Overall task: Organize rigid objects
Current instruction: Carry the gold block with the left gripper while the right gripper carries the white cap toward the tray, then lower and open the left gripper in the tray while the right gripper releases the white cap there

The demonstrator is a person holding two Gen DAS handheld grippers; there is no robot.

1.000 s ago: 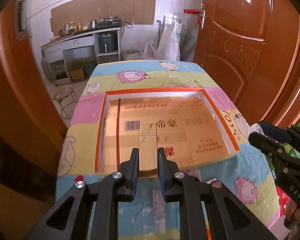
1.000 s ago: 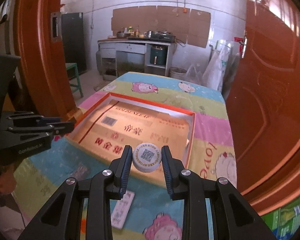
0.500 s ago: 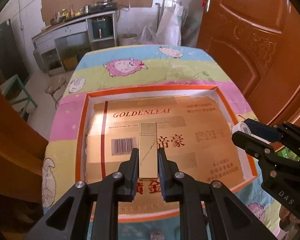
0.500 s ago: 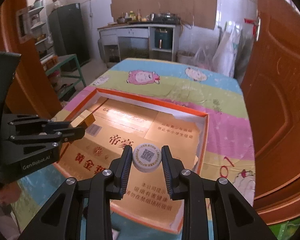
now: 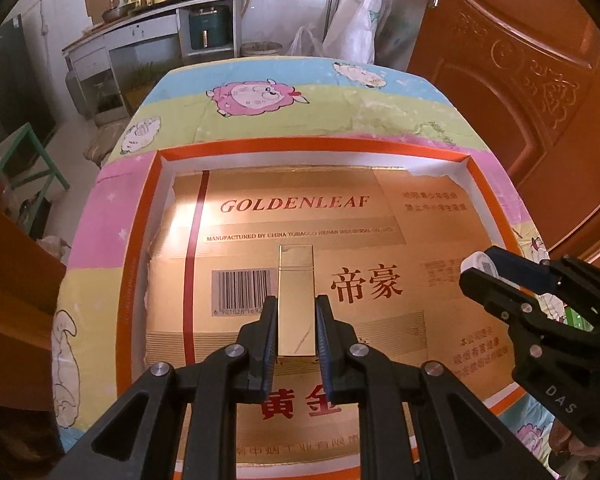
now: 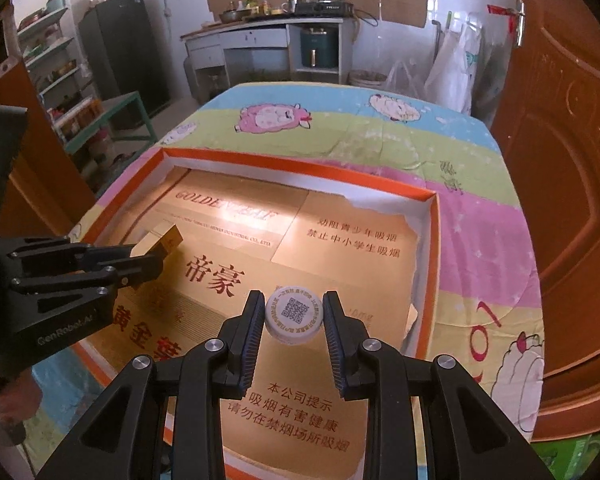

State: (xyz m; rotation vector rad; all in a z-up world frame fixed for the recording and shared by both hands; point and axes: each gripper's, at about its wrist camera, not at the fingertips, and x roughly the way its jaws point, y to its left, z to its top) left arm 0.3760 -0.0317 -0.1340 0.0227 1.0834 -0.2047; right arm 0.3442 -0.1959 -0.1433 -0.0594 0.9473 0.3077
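Claws both loaded. My left claw [image 5: 296, 320] is clamped on the gold bar [image 5: 296, 300], long axis pointing straight away, above the tray's [image 5: 156, 216] gold liner. My right claw [image 6: 294, 320] pinches the white cap [image 6: 294, 314], QR face up, over the tray's right half. Orange rim all round; bench cloth [image 6: 380, 140] open beyond.

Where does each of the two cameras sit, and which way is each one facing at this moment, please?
Left wrist: on the left gripper, looking forward and down into the orange-rimmed box; its jaws hold a gold bar, and the right gripper shows at the right edge.
Right wrist: on the right gripper, looking the same way from further right; its jaws hold a white cap, with the left gripper at left.
Shared: the box, the cartoon sheep cloth, the kitchen counter behind, and each other's gripper.
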